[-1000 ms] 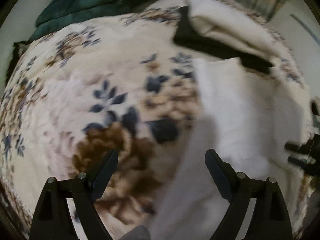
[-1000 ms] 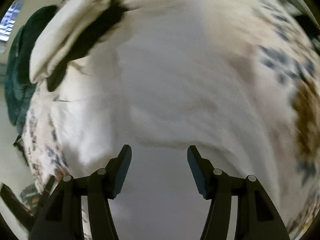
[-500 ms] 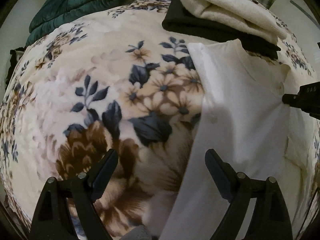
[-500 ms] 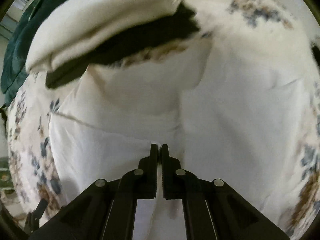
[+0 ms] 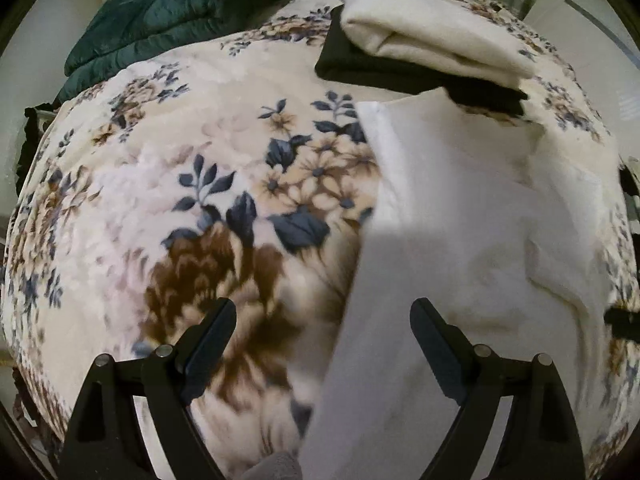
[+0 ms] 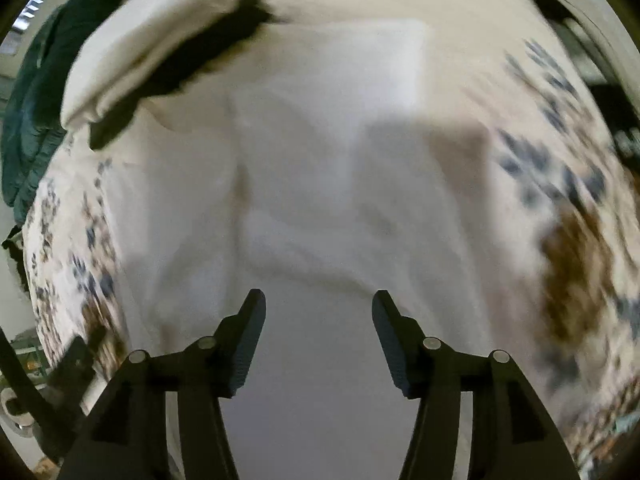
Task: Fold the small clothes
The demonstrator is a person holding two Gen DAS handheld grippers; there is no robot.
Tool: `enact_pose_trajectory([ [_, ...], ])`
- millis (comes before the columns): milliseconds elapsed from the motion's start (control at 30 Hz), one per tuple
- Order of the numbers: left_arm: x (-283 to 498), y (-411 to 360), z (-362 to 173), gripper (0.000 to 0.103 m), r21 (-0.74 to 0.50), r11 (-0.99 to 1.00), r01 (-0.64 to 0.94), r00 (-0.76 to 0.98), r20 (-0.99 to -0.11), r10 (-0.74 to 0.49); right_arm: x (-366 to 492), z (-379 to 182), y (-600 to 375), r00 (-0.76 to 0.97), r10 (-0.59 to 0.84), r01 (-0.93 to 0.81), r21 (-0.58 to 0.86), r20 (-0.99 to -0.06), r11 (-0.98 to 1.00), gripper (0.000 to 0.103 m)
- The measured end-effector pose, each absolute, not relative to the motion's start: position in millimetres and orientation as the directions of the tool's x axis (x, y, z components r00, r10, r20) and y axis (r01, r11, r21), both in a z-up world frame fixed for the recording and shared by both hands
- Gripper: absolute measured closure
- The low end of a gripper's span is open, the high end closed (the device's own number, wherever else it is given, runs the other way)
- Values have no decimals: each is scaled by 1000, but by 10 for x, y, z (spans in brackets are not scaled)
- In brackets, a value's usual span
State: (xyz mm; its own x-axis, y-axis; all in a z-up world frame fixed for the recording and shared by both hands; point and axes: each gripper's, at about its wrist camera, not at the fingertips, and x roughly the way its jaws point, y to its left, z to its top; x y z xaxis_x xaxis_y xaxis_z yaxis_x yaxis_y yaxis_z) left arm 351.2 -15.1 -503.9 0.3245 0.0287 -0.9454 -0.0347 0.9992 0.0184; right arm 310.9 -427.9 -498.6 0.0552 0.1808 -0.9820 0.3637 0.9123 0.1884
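Observation:
A white shirt (image 5: 460, 240) lies spread on a floral blanket (image 5: 180, 200), with its right side folded over. It also fills the middle of the right wrist view (image 6: 320, 160). My left gripper (image 5: 322, 320) is open and empty above the shirt's left edge. My right gripper (image 6: 319, 312) is open and empty over the shirt's middle. The right wrist view is blurred.
A folded cream garment (image 5: 432, 36) lies on a folded black one (image 5: 380, 68) beyond the shirt's collar; both show in the right wrist view (image 6: 132, 68). A dark green quilt (image 5: 180, 12) lies at the far left of the bed.
Half a second ago my right gripper was shut on a fold of the shirt near the collar. It has since opened and pulled back. The shirt's right side now lies folded over.

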Motion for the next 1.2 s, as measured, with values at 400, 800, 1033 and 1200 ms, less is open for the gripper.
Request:
enact_pose_trajectory([
  [400,2166,-1587,-4900,14,-117,993,2,124,-985,-117,2284,-4765,-5348,-46,193,328,168,-980,930,45],
  [800,1039,-3164,-5839,60,-170,985,1,-170,-971,-167,2422,-5062,-6091,-72,210,224,190,-975,956,45],
  [1033,1004,-2899,-5442,101,-204,978,-51,-13,-979,-205,2938,-5211,-5989,-44,255,147,247,-966,958,45],
  [1200,972,-2599,-5102,101,-214,971,-108,64,-976,-208,3742,-5311,-5711,0,334,93,333,-943,938,45],
])
